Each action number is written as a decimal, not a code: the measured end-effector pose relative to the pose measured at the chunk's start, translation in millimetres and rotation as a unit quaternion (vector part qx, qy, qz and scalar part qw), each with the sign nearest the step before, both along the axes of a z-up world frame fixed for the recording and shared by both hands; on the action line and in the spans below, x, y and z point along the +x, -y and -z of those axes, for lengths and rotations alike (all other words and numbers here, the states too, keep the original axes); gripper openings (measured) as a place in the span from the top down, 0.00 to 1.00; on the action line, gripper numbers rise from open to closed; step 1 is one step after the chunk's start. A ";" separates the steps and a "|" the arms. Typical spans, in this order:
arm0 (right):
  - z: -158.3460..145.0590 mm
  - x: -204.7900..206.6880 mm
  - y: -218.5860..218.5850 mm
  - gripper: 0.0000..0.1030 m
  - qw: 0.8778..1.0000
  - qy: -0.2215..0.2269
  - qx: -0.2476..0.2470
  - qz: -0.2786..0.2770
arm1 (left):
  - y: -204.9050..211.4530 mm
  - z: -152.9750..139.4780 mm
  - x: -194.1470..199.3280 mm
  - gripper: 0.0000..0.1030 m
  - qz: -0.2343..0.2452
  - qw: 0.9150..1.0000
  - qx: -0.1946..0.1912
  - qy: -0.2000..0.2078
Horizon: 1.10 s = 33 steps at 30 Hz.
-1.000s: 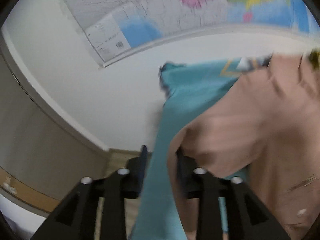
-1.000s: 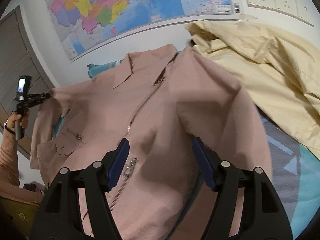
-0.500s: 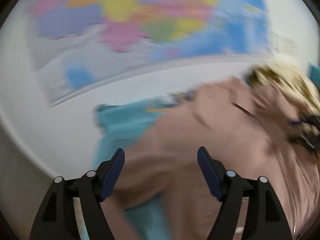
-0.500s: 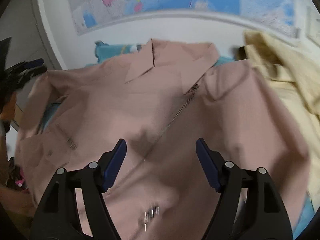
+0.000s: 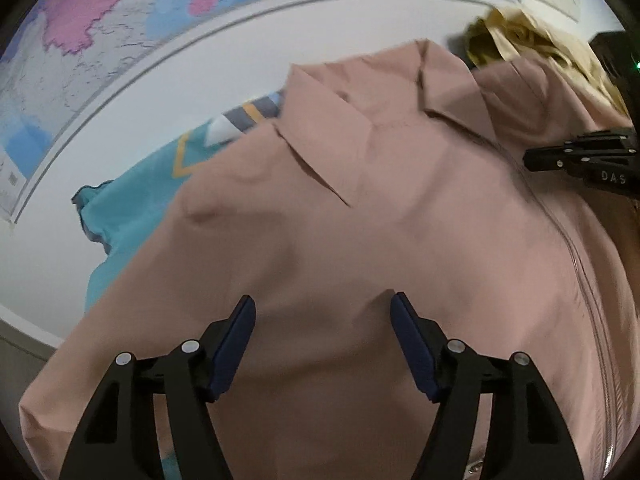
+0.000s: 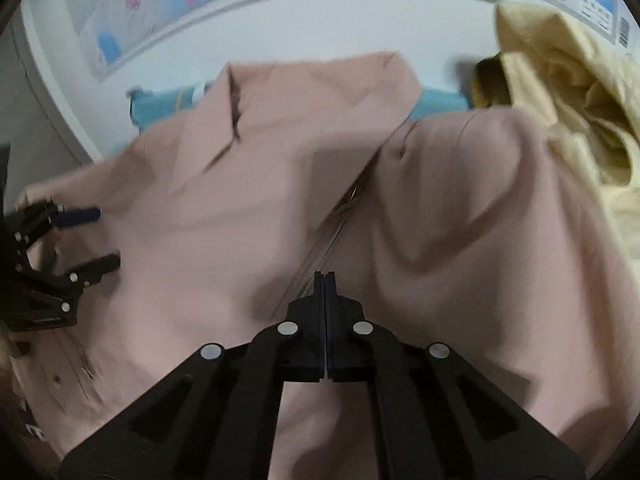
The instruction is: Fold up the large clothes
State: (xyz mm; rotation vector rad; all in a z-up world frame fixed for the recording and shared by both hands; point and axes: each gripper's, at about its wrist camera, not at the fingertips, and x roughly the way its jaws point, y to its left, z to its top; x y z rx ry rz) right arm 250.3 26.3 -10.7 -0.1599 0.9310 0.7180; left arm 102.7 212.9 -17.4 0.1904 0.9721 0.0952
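1. Pink jacket (image 5: 360,220) spread collar-up across centre frame, over a teal sheet (image 5: 132,200) showing at left.
2. Left tool (image 5: 322,344) at bottom centre, jaws wide apart and closing slightly, jacket cloth below them, none pinched.
3. Right tool (image 6: 325,280) at lower centre, pads pressed together beside the zipper (image 6: 336,232); cloth between them not discernible.
4. Yellow garment (image 6: 568,92) heaped at upper right.
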 end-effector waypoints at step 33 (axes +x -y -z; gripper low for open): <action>-20.3 20.5 -27.0 0.91 1.000 0.021 0.000 0.003 | -35.1 -25.8 -48.7 0.25 0.009 0.998 -0.050 0.030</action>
